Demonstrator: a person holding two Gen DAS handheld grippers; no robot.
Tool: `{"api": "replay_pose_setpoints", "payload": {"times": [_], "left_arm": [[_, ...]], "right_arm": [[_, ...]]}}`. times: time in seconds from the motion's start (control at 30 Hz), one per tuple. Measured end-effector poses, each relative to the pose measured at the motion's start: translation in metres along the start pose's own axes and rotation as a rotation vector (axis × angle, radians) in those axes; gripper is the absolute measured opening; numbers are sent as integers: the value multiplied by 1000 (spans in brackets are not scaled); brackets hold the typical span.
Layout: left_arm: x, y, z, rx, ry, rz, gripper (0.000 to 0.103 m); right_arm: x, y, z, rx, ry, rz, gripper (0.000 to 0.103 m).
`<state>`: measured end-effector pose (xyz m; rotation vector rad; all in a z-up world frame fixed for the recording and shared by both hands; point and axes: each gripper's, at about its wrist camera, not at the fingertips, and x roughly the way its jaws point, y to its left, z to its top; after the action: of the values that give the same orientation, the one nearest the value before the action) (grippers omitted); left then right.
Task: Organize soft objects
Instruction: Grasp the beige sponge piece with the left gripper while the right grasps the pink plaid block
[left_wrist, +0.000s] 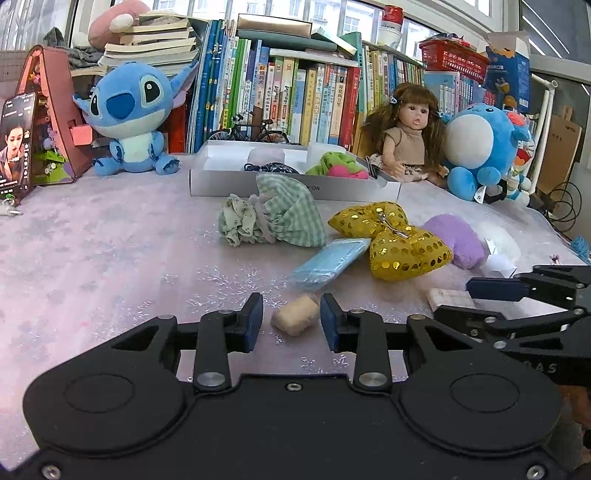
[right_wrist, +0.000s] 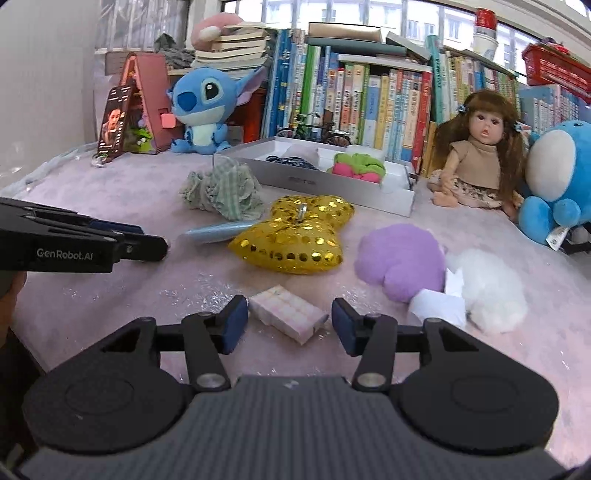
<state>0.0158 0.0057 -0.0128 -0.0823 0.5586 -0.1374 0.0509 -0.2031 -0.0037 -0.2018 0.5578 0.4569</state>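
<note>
My left gripper is open, its jaws either side of a small beige foam block on the pink cloth. My right gripper is open around a pink checked block, also seen in the left wrist view. Ahead lie a gold sequin bow, a blue mask pack, a green checked cloth bundle, a purple plush and white fluff. A white box holds a green-pink soft item.
A Stitch plush, a doll and a blue round plush sit along a wall of books at the back. A phone leans on a pink toy house at the far left.
</note>
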Motion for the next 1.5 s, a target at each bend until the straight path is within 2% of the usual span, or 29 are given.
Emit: {"api": "replay_pose_setpoints", "payload": {"times": [0.3,0.57,0.9,1.03,1.13,1.2,1.23,1.3,1.37,1.5], "left_arm": [[-3,5,-1,-11,0,14,33],[-10,10,-7,-32,11,26,33],[-5,0,-5,-69,13,28,34],[1,-7,-2,-116,17,69,34],[8,-14,0,-110,17,104,34],[11,-18,-1,-93,13,112,34],[11,-20,-1,-80,10,108,28],[11,-21,-2,-60,5,88,28],[9,-22,-3,-40,-3,73,28],[6,-23,-5,-17,-4,75,27]], "right_arm": [[-10,-12,-7,26,24,-79,68],[-12,-24,-9,73,46,-184,69],[-19,-16,-5,153,-4,-58,71],[-16,-4,-6,193,-48,-101,72],[-14,6,-9,201,-75,-163,72],[-12,9,-10,213,-74,-173,72],[-11,9,-10,221,-72,-170,72],[-10,10,-11,240,-71,-173,72],[-8,12,-12,238,-73,-195,69],[-5,15,-11,230,-73,-208,52]]}}
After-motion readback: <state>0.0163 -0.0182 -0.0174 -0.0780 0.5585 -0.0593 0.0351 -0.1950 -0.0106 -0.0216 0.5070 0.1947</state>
